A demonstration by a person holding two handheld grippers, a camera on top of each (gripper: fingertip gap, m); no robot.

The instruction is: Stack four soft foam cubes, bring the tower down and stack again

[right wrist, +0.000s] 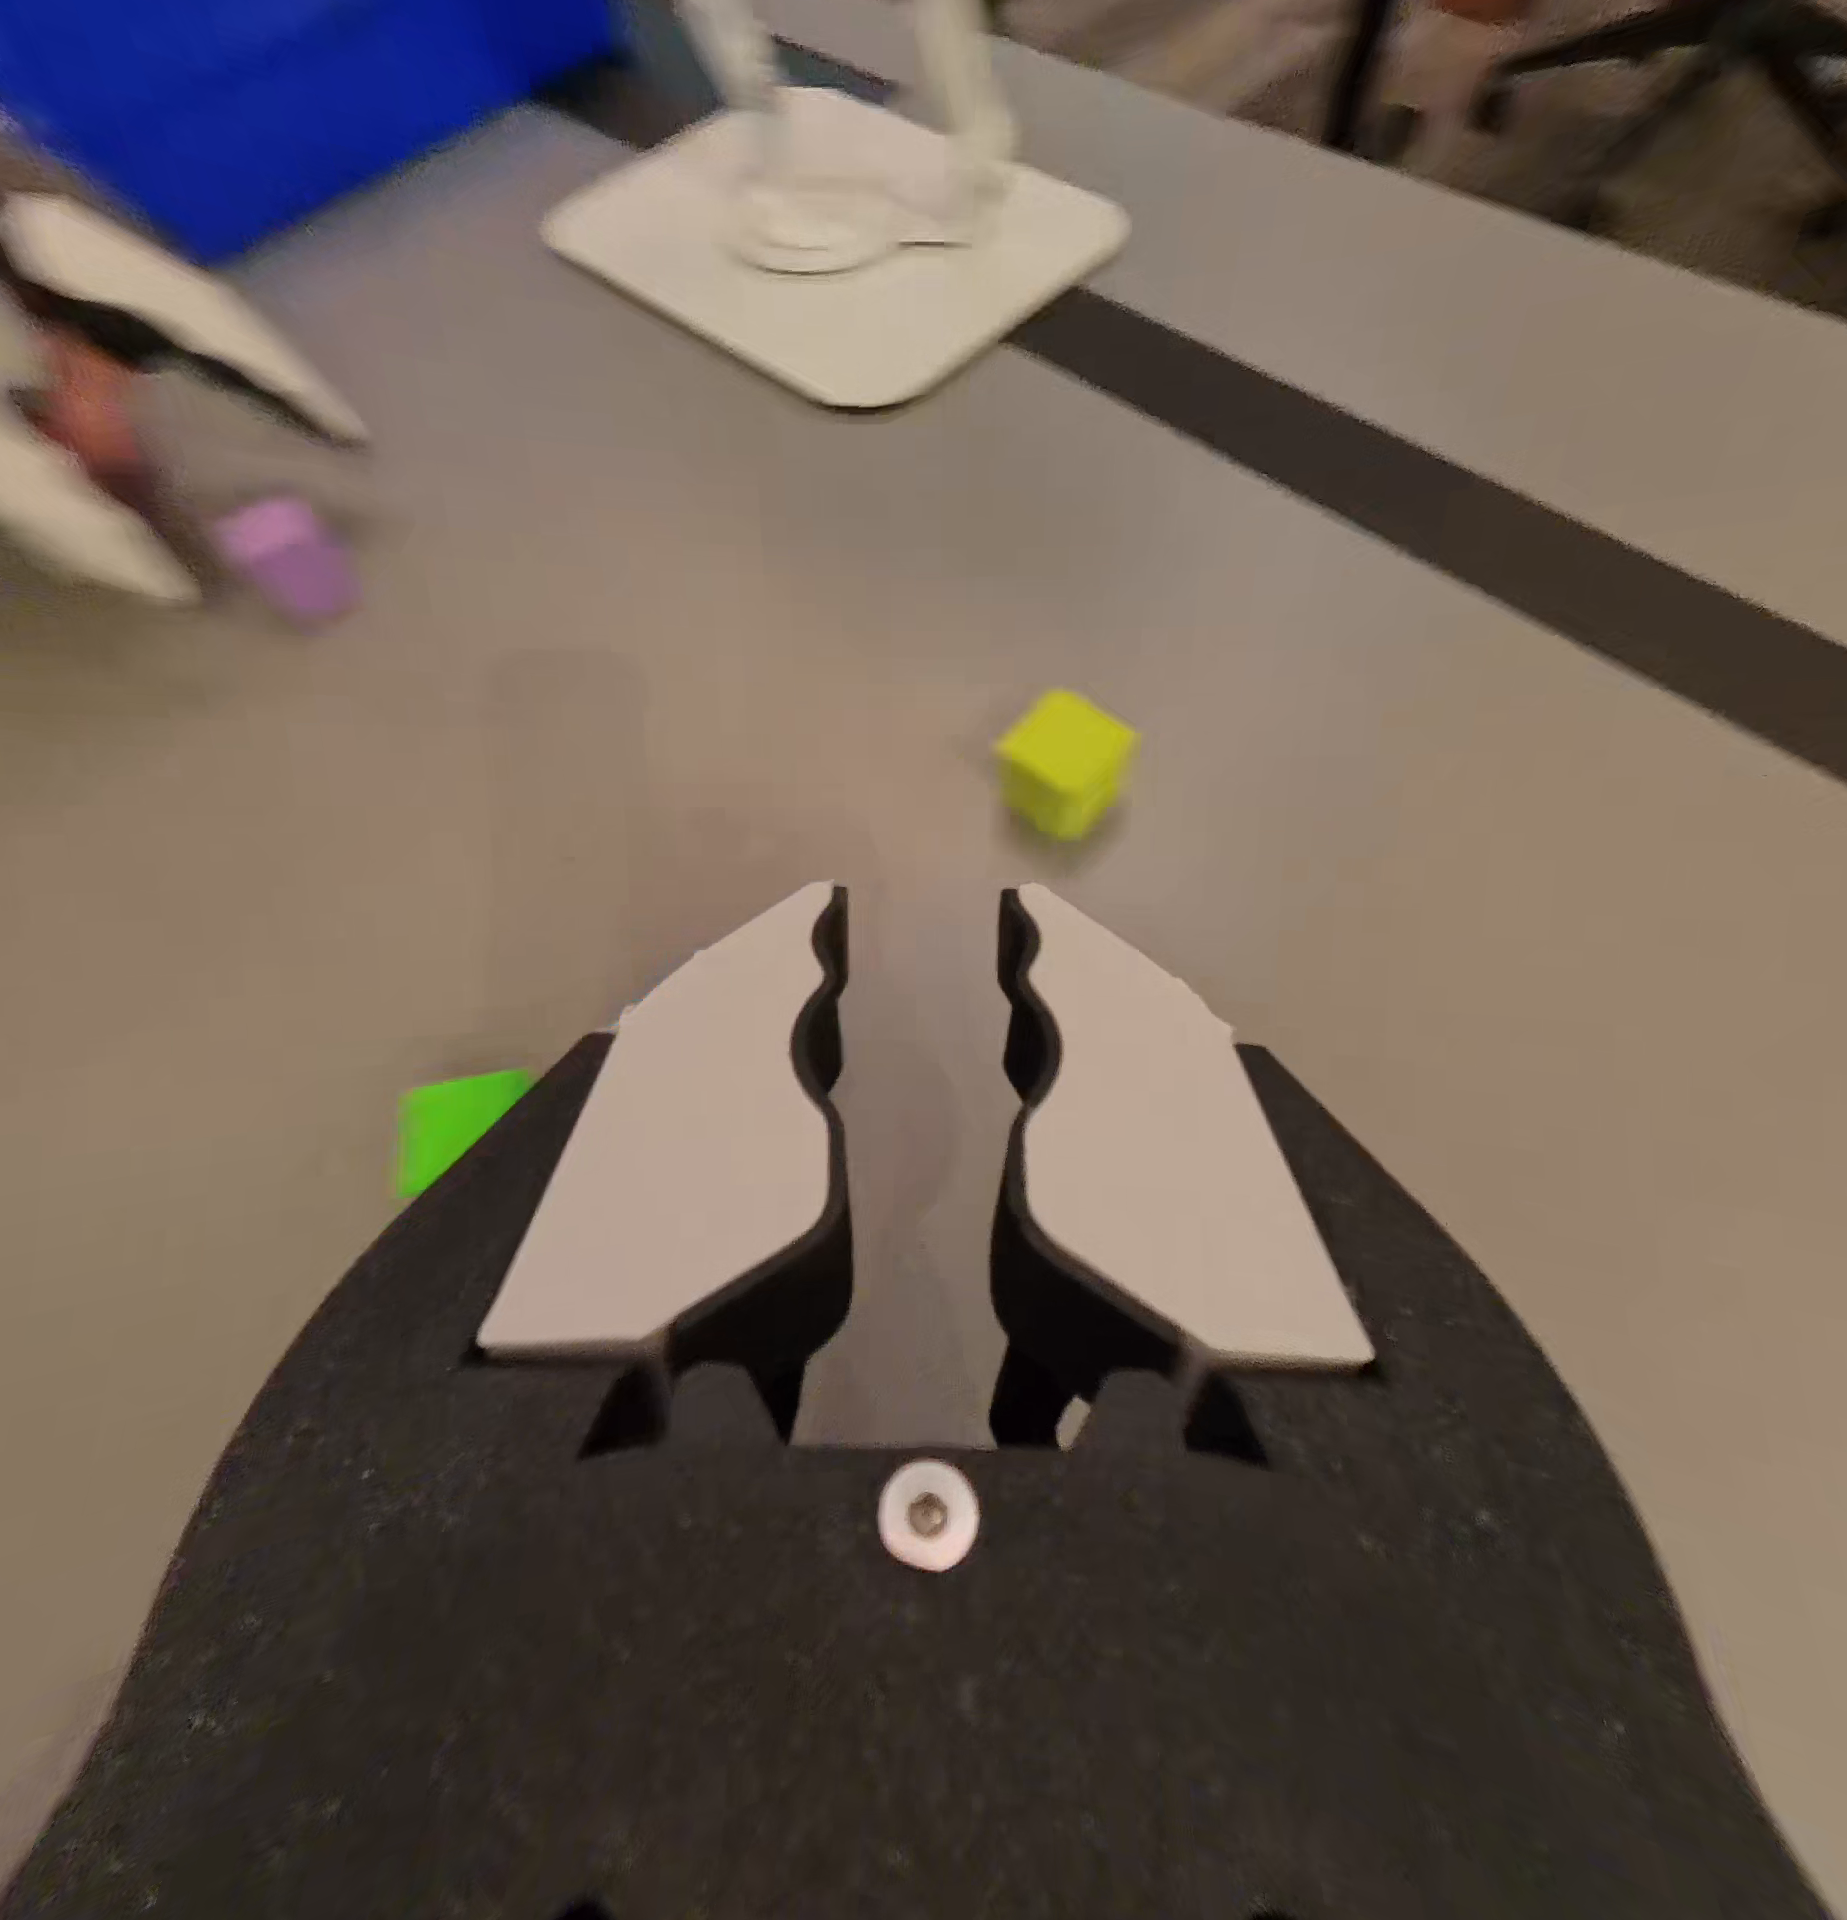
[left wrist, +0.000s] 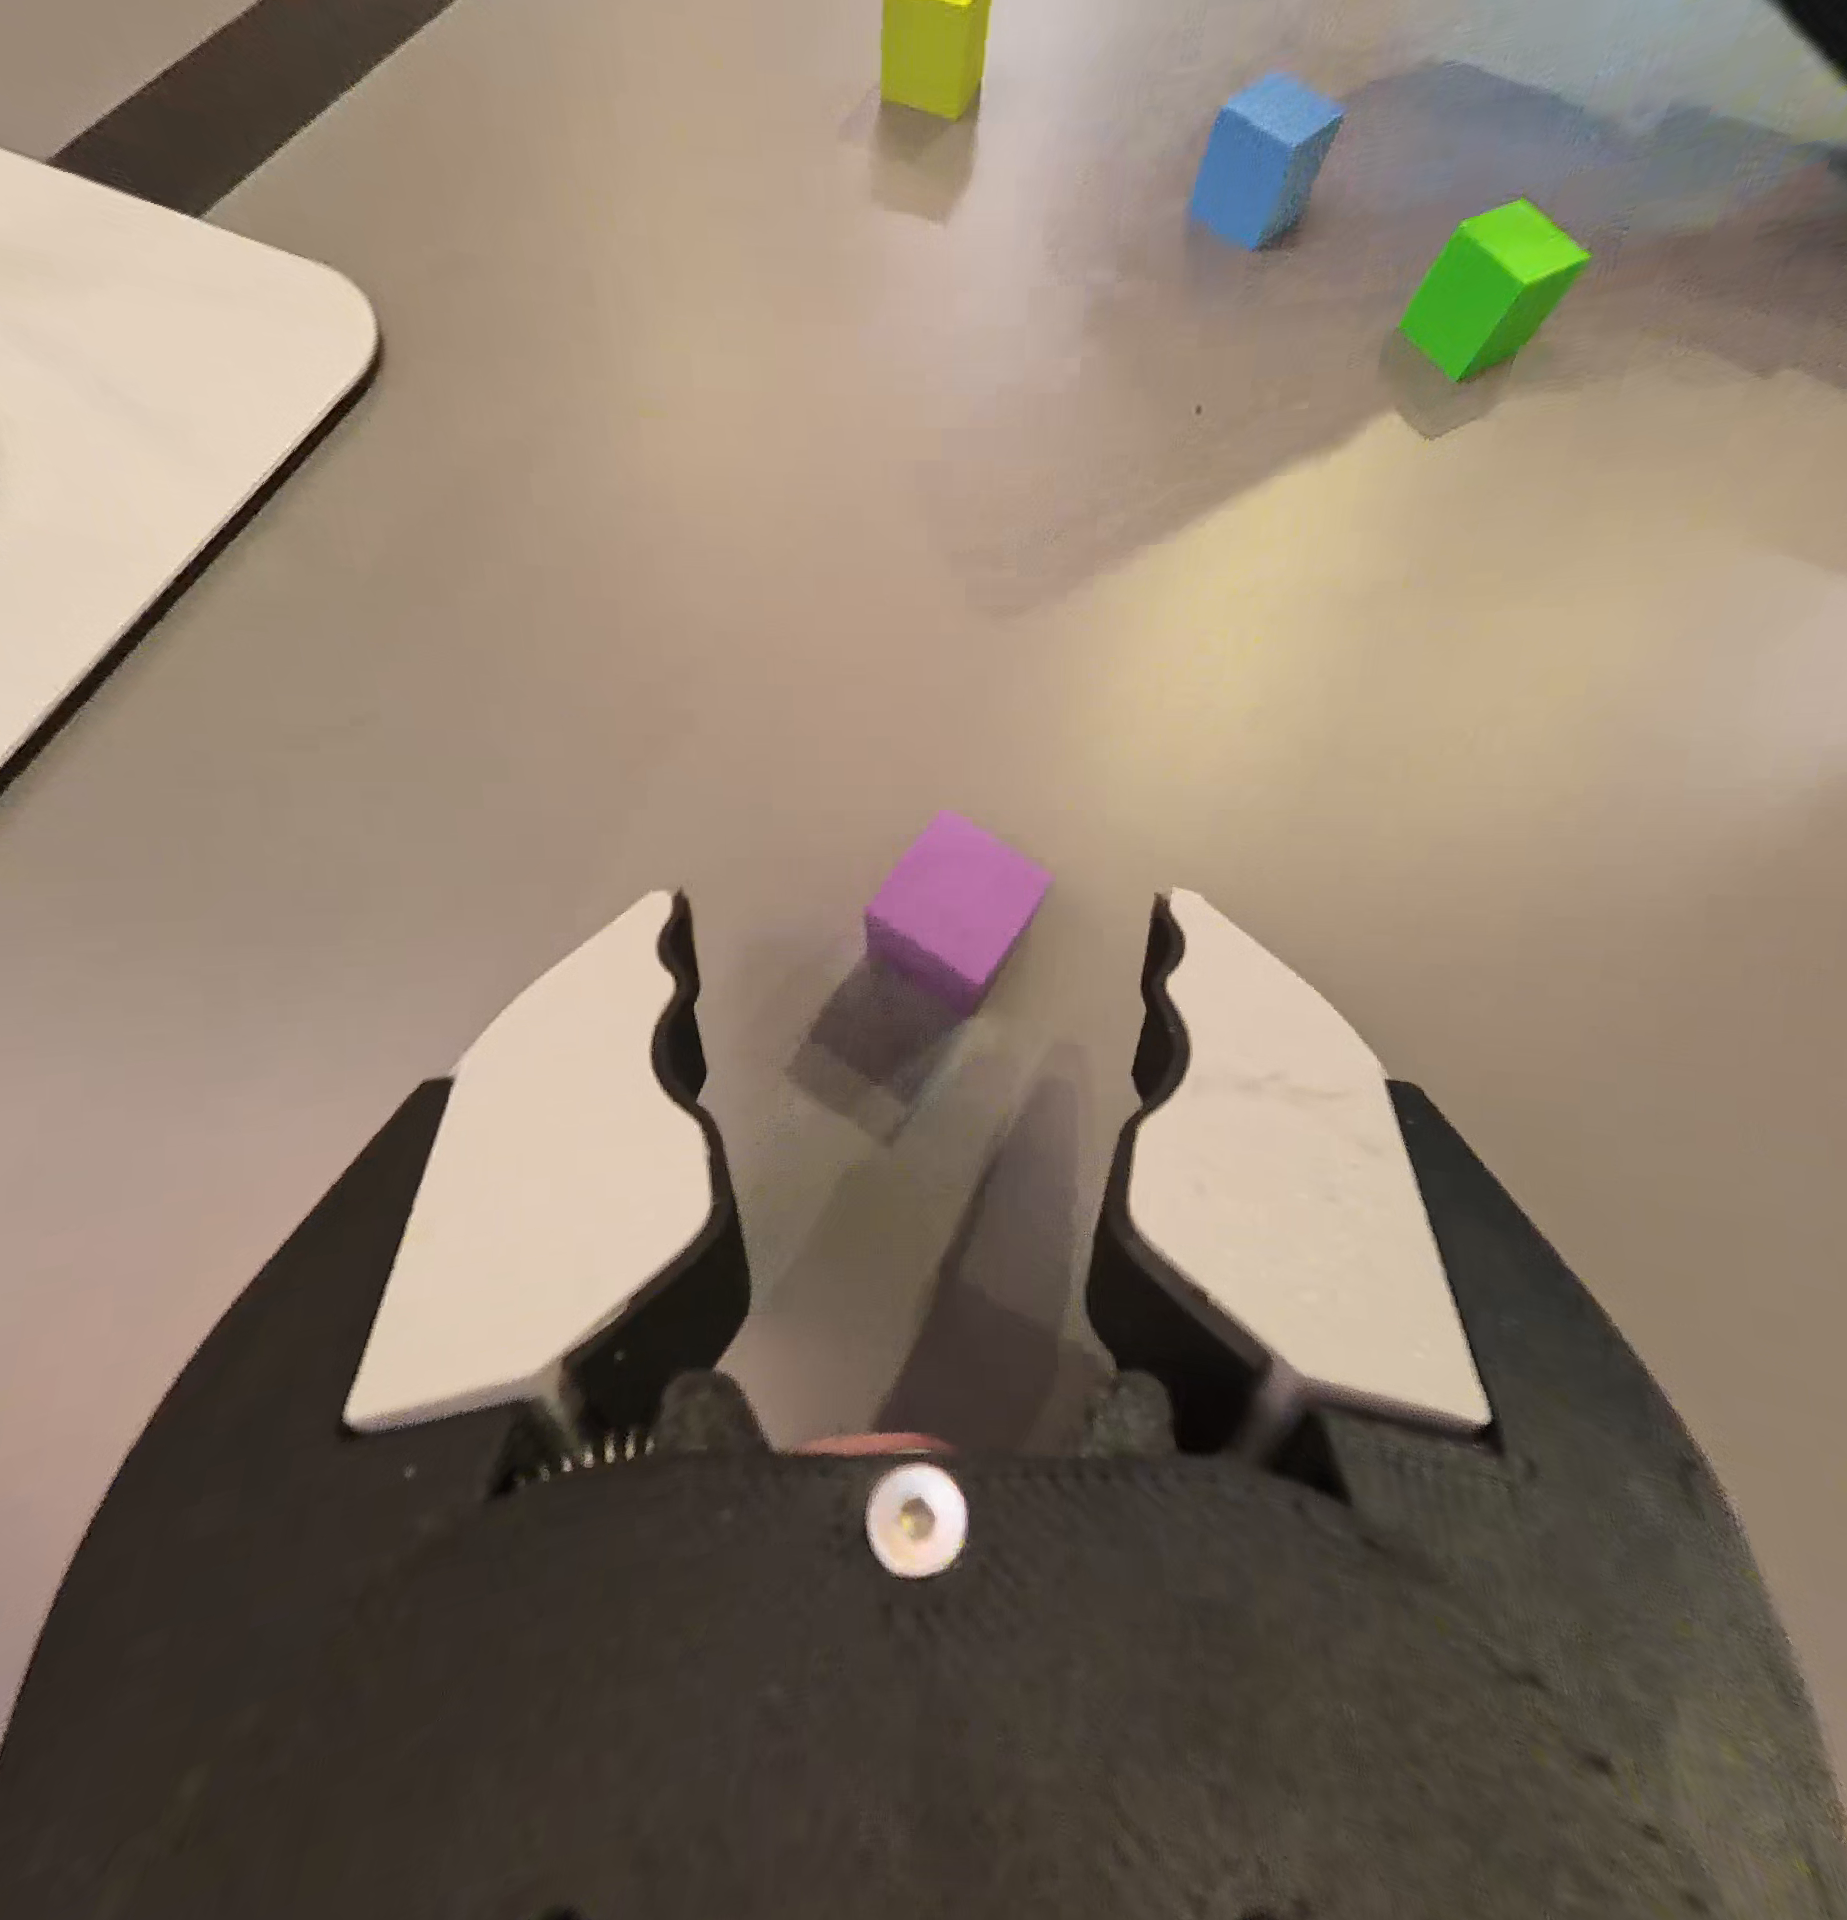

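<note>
Four foam cubes lie apart on the grey table (left wrist: 690,520). My left gripper (left wrist: 924,904) is wide open above the purple cube (left wrist: 955,914), which sits between the fingertips with clear gaps on both sides. The yellow cube (left wrist: 934,52), blue cube (left wrist: 1262,161) and green cube (left wrist: 1490,291) lie farther off. My right gripper (right wrist: 921,899) is open with only bare table between its fingers. The yellow cube (right wrist: 1066,764) lies just ahead of it to the right, the green cube (right wrist: 451,1127) beside its left finger. The left gripper (right wrist: 264,509) and purple cube (right wrist: 290,561) show blurred at far left.
A white flat base plate (left wrist: 119,416) lies at the left; in the right wrist view it (right wrist: 846,312) carries a white stand. A blue bin (right wrist: 275,104) stands at the back left. A dark strip (right wrist: 1418,499) crosses the table. One gripper's finger ends stand about 30 cm off the other's.
</note>
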